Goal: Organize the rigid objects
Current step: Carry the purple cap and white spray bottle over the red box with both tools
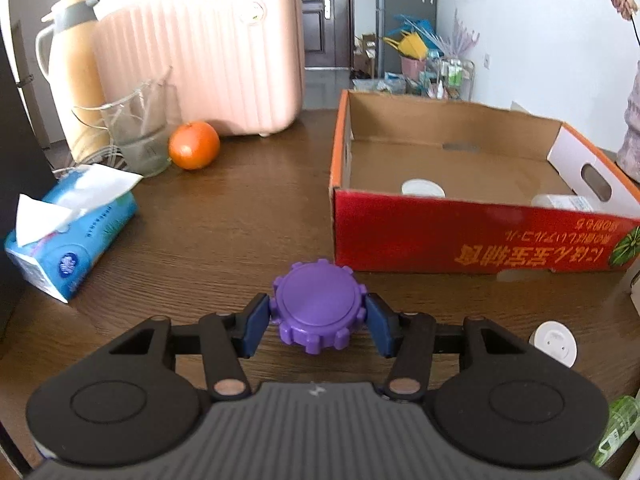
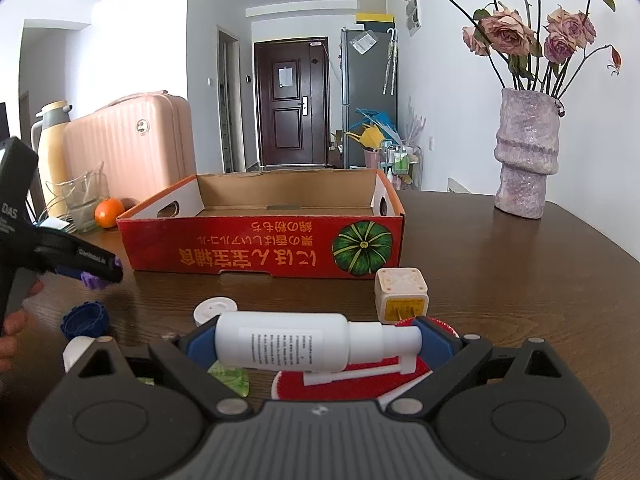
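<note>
Dark wood bench (image 1: pixel 224 220) carries a pink suitcase (image 1: pixel 224 56) at the back and an open red cardboard box (image 1: pixel 460 236) whose floor holds two white items near its front wall. Before the box, the left gripper (image 1: pixel 318 322) has its jaws pinching a purple gear-shaped cap (image 1: pixel 319 308) that sits on the bench. The right gripper (image 2: pixel 316 344) has its jaws clamped endwise on a white spray bottle (image 2: pixel 288 342) lying sideways, with a blue cap (image 2: pixel 85 319) on the bench nearby.
</note>
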The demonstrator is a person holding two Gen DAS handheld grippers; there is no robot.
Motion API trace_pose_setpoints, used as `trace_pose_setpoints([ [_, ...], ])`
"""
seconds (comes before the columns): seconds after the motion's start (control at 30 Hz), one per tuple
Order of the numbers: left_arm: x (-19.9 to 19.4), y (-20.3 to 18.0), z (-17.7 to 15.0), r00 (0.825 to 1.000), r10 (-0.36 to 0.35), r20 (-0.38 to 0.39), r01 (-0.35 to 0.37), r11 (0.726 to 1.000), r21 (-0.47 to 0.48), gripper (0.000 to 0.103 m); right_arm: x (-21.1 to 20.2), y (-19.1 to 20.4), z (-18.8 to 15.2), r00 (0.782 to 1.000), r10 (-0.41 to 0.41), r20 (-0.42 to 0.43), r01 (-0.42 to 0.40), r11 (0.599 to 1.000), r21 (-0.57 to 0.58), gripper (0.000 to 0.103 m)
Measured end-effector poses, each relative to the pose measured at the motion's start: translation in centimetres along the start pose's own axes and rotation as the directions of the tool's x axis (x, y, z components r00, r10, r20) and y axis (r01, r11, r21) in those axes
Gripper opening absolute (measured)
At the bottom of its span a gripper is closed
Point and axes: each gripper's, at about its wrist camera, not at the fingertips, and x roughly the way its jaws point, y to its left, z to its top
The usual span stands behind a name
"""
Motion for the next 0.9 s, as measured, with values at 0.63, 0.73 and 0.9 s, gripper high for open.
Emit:
trace_pose_setpoints([
  [0.63, -9.3, -2.0, -2.0, 0.974, -0.043, 0.221, 0.042, 0.999, 0.011, 0.054, -0.6, 0.1, 0.1, 0.999, -0.001, 0.032, 0.001, 1.0, -0.002, 0.097],
  [0.73, -10.3, -2.4, -2.6, 0.97, -0.051, 0.238, 0.049, 0.999, 0.012, 0.054, -0.8, 0.2, 0.1, 0.999, 0.0, 0.043, 0.0, 1.0, -0.006, 0.097],
  [0.9, -11.9, -2.9, -3.3, 0.963, -0.064, 0.263, 0.063, 0.998, 0.01, 0.054, -1.2, 0.4, 0.3, 0.998, 0.008, 0.058, -0.007, 1.0, -0.016, 0.097],
])
